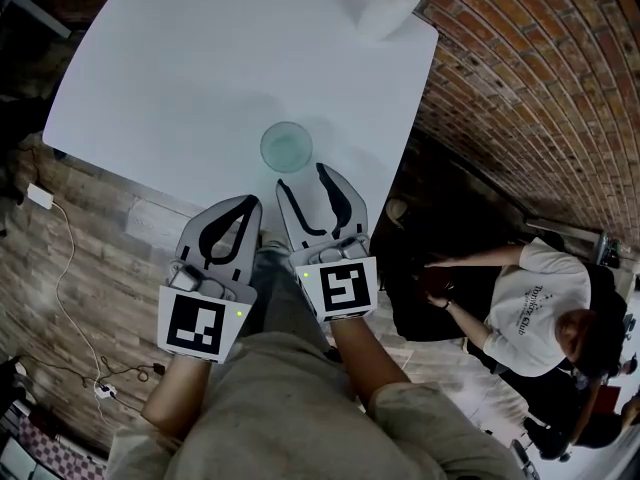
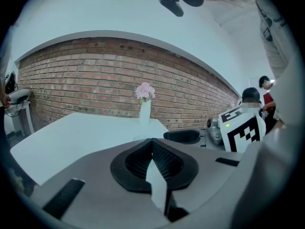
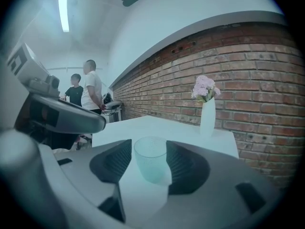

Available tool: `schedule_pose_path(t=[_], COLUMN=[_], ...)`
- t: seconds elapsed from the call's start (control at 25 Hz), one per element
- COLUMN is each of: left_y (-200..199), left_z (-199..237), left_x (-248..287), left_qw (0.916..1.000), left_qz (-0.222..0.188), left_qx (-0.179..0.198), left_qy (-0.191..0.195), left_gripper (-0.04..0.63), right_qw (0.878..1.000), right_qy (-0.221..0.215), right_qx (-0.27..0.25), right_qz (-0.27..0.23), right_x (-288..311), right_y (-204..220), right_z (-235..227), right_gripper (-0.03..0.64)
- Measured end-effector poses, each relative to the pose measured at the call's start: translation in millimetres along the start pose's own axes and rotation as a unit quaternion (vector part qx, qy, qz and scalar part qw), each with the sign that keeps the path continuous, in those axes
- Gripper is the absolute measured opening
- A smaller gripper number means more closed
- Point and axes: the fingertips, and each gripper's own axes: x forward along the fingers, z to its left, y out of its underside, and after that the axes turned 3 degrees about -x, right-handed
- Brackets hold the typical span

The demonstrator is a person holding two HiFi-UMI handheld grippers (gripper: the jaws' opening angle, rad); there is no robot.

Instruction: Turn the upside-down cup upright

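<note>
Here: one upright cup (image 1: pixel 287 147), one flower vase (image 1: pixel 385 13), one white table (image 1: pixel 200 68).

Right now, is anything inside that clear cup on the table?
Nothing shows inside the cup: from above, only its pale base over the white table. Its textured wall blurs the lowest part, so a film of water cannot be ruled out.

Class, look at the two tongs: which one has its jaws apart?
The right tongs: its jaws stand apart, facing the cup. The left tongs has its jaws pressed together, empty.
</note>
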Motion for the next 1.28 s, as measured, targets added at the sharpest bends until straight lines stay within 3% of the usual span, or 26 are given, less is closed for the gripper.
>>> schedule_pose_path(t=[0.72,1.28], left_y=[4.1,8.6], left_z=[14.9,26.6], left_x=[5.7,7.5], left_qw=[0.9999,0.9995], left_qz=[0.011,0.019], left_qx=[-0.009,-0.018], left_qy=[-0.007,-0.020], left_gripper=[0.009,0.009], right_qw=[0.999,0.999], right_qy=[0.000,-0.009], right_qx=[0.014,0.005], right_qz=[0.032,0.033], right_x=[33.5,58.3], right_y=[15.9,21.7], right_z=[-4.7,-4.0], right_gripper=[0.357,0.380])
